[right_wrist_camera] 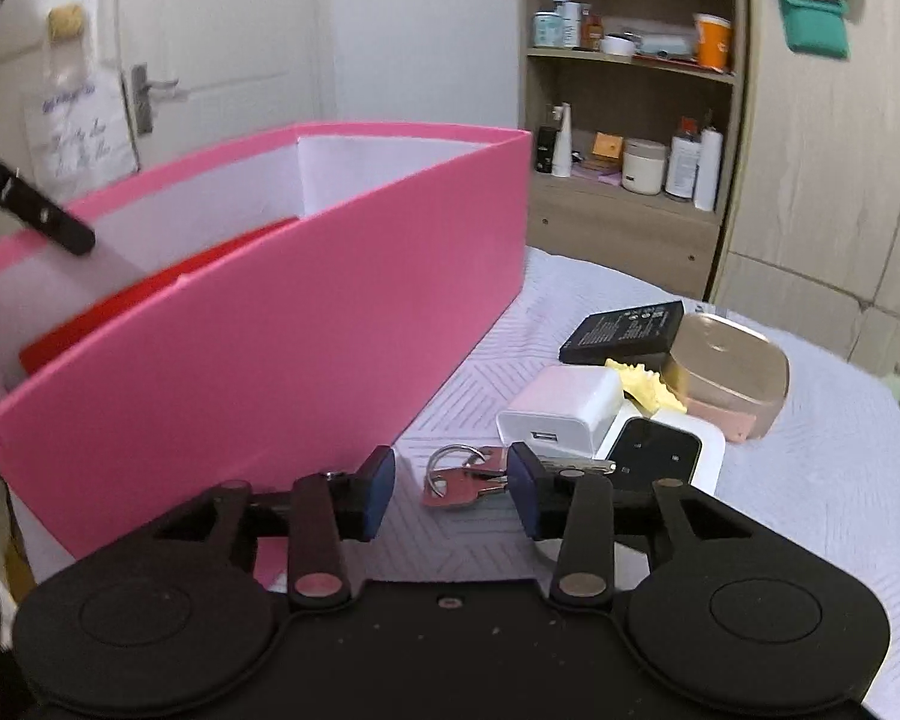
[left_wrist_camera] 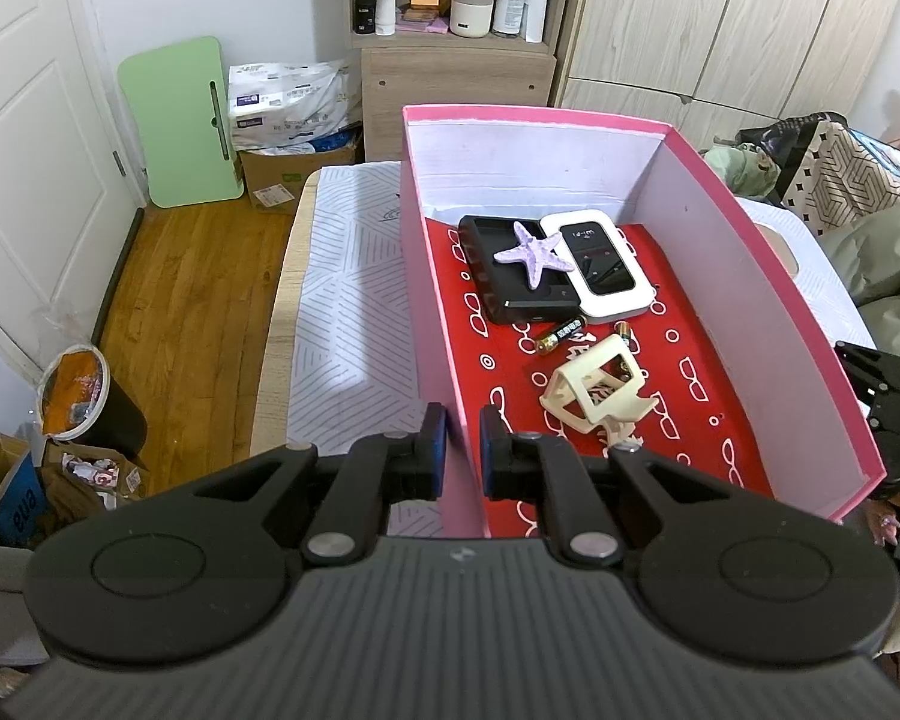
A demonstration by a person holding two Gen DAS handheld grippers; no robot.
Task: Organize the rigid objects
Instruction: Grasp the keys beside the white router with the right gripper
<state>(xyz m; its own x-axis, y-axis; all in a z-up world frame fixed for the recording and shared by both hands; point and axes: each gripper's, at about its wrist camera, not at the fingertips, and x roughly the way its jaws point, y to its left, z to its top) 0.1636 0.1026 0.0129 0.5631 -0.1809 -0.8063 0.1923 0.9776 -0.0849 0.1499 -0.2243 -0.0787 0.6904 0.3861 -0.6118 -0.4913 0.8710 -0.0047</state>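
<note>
The keys (right_wrist_camera: 465,477) lie on the patterned table cover (right_wrist_camera: 810,480), just ahead of the right gripper (right_wrist_camera: 450,489), whose jaws stand spread with nothing between them. Beside them stands the pink box (right_wrist_camera: 306,324); the left gripper (left_wrist_camera: 462,450) pinches its near wall.

Pink box (right_wrist_camera: 306,324) wall blocks left of the keys (right_wrist_camera: 465,477); charger (right_wrist_camera: 561,414) and remote (right_wrist_camera: 654,453) crowd right. Box's near half (left_wrist_camera: 660,450) open from above.
</note>
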